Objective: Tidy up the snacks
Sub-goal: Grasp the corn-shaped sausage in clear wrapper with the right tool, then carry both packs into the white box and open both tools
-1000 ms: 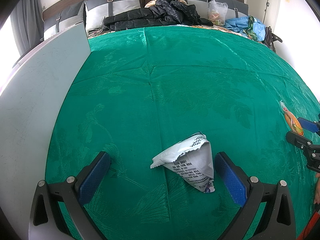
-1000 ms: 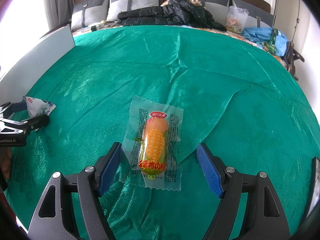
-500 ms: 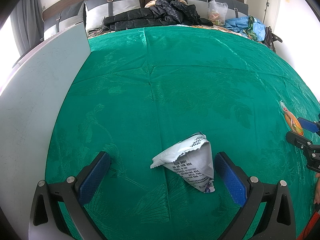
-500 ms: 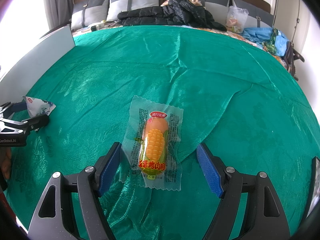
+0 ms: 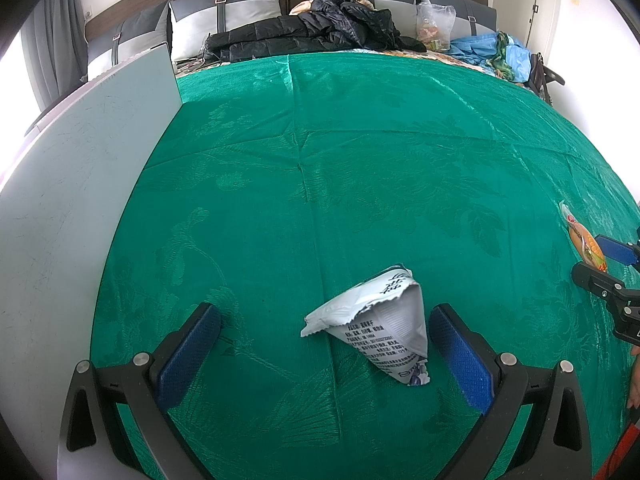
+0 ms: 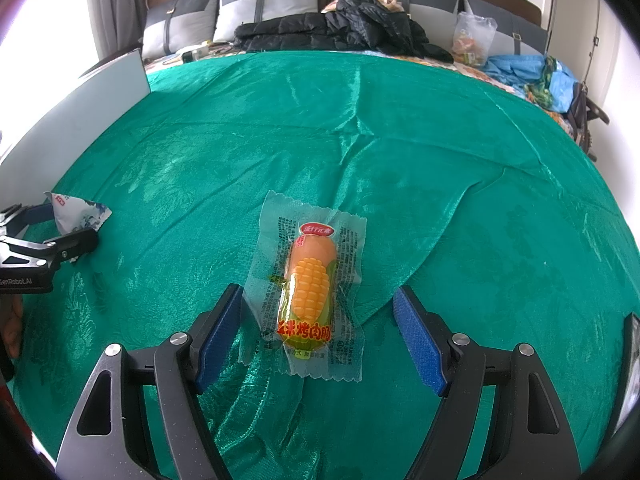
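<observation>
— Any containers? 
— One clear bag (image 6: 472, 38) of packets by the pillows. 
— The hands? 
— Both tilted down over the green cloth (image 5: 360, 168). 
— Claws? 
— Left gripper (image 5: 324, 344) spread wide around the white packet (image 5: 380, 328), holding nothing. Right gripper (image 6: 318, 328) wide apart, straddling the corn sausage (image 6: 308, 292), not gripping.

Ahead of both grippers, wide bare green cloth (image 5: 360, 168), free to cross. Left of the left gripper (image 5: 324, 340), a pale upright panel (image 5: 72, 184) walling that side. Far ahead, a black jacket (image 6: 340, 28) and pillows (image 6: 264, 4) blocking the way.
</observation>
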### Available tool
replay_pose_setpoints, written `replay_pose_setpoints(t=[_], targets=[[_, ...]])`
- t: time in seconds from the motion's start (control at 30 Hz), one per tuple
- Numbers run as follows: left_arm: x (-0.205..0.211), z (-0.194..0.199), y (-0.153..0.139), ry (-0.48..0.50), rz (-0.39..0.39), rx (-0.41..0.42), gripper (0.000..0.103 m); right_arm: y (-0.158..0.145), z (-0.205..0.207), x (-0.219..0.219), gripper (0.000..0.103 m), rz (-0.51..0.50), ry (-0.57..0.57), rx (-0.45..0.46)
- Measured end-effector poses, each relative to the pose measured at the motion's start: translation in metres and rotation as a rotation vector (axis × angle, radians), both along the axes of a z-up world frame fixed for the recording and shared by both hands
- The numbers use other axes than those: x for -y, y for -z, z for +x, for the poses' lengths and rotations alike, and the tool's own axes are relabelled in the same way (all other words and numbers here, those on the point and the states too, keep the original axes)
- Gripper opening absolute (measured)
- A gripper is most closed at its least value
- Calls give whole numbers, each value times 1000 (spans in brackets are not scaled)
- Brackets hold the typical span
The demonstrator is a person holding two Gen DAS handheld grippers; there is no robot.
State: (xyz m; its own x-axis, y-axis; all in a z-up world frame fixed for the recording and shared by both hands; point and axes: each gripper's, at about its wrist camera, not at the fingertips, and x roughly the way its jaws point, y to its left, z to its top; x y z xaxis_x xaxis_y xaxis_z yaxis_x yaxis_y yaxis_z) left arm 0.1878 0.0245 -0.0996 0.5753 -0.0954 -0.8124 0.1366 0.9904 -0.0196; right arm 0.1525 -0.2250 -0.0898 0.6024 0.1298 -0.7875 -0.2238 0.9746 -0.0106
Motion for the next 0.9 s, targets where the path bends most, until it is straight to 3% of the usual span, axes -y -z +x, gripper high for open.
replay_pose_setpoints(t=[0.5,0.63,0.67,0.7,0.73,0.77,0.83,0.9], targets=[[0,1,0,1,0,-1,103,0,0,1,79,5,0,-2],[5,7,-4,44,1,-103,102,-4,5,6,79,1,-32,-69],[8,6,-6,64,-3,-110,93,-5,7,7,79,-7,-29,-92],[13,4,-9,81,8,-103,71,-7,10,9,78,-8,-24,-133],[18,2,-13,104,21,-91,56,-9,13,11,67,6,-26,-157],[22,2,-16,125,14,-97,48,-11,14,12,47,17,-29,-173],[24,0,-20,141,-20,-106,45,-15,18,13,39,-19,-13,-202],[21,-9,-32,140,-64,-88,45,-27,17,18,38,28,-7,-209]])
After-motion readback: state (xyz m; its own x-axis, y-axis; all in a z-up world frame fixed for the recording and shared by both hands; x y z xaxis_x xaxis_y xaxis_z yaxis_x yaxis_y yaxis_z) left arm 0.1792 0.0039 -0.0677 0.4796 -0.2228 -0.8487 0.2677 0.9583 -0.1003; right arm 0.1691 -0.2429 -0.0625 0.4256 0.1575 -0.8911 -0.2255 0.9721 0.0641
